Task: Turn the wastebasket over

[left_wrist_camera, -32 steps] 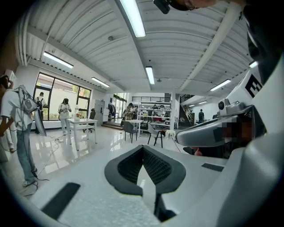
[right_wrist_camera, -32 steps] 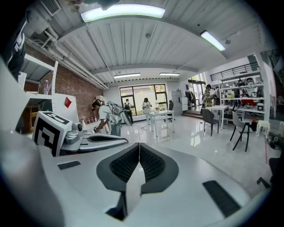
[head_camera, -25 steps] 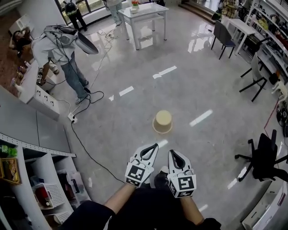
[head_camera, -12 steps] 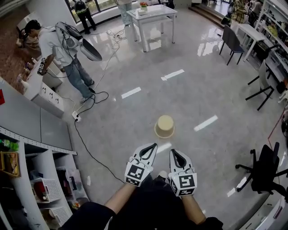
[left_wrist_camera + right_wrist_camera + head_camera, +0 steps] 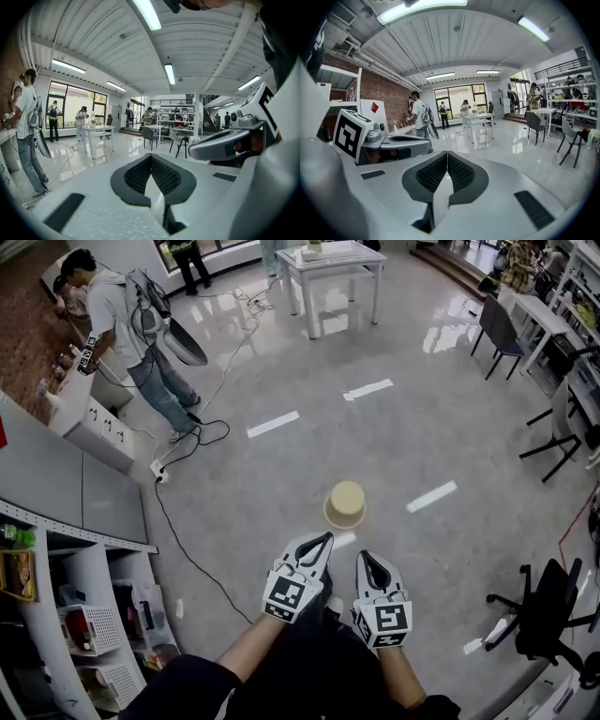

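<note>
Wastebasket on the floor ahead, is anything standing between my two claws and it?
Nothing visible does. In the head view only bare floor, with a flat white streak on it, lies between the wastebasket and the left claw and right claw, both shut and empty.

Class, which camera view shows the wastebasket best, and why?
The head view: the beige wastebasket shows whole, standing on the floor. The left gripper view and the right gripper view look across the room and do not show it.
</note>
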Tool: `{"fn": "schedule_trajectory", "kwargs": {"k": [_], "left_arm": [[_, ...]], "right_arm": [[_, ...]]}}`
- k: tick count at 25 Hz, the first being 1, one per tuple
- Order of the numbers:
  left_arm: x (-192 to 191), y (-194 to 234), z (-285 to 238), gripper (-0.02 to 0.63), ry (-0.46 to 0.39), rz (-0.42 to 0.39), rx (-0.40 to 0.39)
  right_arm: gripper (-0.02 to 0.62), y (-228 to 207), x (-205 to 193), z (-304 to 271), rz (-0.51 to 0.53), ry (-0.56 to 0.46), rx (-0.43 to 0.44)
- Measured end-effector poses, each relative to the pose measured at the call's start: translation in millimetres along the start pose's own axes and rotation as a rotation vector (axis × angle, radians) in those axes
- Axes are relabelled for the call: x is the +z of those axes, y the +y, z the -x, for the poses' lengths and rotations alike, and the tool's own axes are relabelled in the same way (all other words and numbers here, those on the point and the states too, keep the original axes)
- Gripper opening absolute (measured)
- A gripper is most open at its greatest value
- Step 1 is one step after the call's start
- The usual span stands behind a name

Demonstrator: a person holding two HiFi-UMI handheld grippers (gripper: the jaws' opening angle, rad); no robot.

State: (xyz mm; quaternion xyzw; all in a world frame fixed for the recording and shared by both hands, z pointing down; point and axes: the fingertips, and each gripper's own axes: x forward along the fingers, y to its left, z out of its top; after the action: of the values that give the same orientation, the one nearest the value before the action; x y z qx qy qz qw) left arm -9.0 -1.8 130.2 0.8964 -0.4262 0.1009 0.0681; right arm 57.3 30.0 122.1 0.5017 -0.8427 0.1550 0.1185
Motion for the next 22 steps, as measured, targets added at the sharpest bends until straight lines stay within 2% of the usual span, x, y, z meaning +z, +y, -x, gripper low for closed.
{"fn": "schedule_trajectory", "kwargs": {"k": [5, 13, 18, 22], "left_arm": [[1.4, 34.0, -37.6, 0.008, 0.008, 0.001, -0.013], [21.4, 90.8, -110.2, 0.008, -0.022, -0.027, -0.082], [9.7, 111.9, -142.2, 0.008, -0.024, -0.029, -0.123], [0.7, 123.9, -159.3, 0.008, -0.019, -0.031, -0.122]], "right_arm": [[0.012, -17.7, 11.6, -41.1, -0.002, 0.018, -0.016], [0.011, -56.0, 48.2, -124.3, 0.041, 0.009, -0.059], [0.011, -78.2, 50.3, -160.5, 0.042, 0.011, -0.085], [0.011, -94.7, 51.1, -174.4, 0.046, 0.002, -0.102]]}}
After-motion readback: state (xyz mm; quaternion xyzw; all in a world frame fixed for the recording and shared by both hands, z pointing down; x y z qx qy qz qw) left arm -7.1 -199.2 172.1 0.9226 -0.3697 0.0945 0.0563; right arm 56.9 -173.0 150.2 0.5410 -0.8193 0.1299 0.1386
